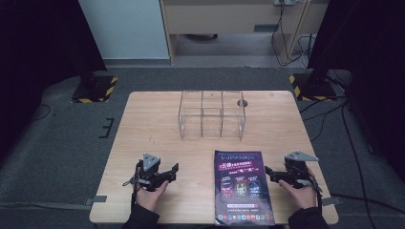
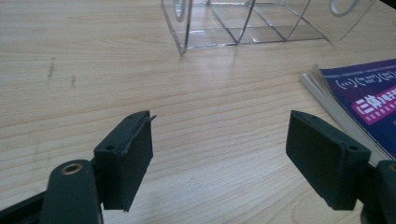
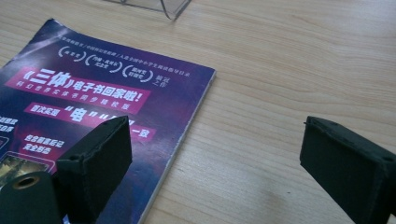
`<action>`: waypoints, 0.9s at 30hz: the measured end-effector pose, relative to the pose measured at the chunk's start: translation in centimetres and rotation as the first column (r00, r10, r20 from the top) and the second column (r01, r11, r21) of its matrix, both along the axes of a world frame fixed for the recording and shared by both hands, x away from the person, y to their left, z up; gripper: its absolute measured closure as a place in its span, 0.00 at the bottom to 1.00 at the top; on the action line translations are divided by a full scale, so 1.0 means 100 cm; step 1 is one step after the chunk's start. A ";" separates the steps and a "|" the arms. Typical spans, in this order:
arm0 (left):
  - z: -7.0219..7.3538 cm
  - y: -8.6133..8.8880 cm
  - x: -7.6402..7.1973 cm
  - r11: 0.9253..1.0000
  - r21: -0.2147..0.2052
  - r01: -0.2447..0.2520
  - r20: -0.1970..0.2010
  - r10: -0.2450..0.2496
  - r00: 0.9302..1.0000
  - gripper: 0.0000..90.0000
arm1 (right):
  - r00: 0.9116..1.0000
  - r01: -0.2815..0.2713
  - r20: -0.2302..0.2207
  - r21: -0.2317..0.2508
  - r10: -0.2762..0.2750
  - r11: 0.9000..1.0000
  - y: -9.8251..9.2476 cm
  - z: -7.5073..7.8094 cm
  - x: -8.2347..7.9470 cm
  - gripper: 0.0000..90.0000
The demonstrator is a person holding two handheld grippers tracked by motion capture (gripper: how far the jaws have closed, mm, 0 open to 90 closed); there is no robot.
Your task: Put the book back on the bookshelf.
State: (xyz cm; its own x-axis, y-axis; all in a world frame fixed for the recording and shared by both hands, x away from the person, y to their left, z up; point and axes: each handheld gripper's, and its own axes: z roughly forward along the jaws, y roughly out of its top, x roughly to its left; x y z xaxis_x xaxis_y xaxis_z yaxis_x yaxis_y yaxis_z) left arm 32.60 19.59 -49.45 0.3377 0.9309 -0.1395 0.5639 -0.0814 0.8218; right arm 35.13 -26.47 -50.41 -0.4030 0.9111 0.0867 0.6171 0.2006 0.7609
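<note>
Both claws sit released on my screens: left claw (image 1: 175, 170) over bare counter (image 1: 143, 124), right claw (image 1: 267, 171) just beside the magazine (image 1: 242, 186), which lies flat between them, near the clear 3-compartment organizer (image 1: 212, 114) behind.

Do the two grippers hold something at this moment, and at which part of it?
Nothing is held. The left gripper and the right gripper both stand open above the table, with the magazine lying flat between them.
</note>
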 end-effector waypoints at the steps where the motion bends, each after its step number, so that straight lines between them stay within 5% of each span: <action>1: 0.000 -0.002 0.000 1.000 -0.001 0.005 0.001 -0.005 1.000 0.25 | 1.000 0.002 -0.004 0.003 -0.002 1.000 0.001 0.000 0.000 0.11; 8: 0.001 -0.019 -0.002 0.998 -0.031 0.048 0.000 -0.048 0.999 0.25 | 1.000 -0.010 -0.003 -0.002 0.010 1.000 0.005 -0.001 0.000 0.11; 27: 0.012 -0.068 -0.006 0.994 -0.006 0.110 0.021 -0.110 0.994 0.26 | 0.999 -0.013 0.041 0.015 0.012 1.000 0.011 -0.002 -0.002 0.11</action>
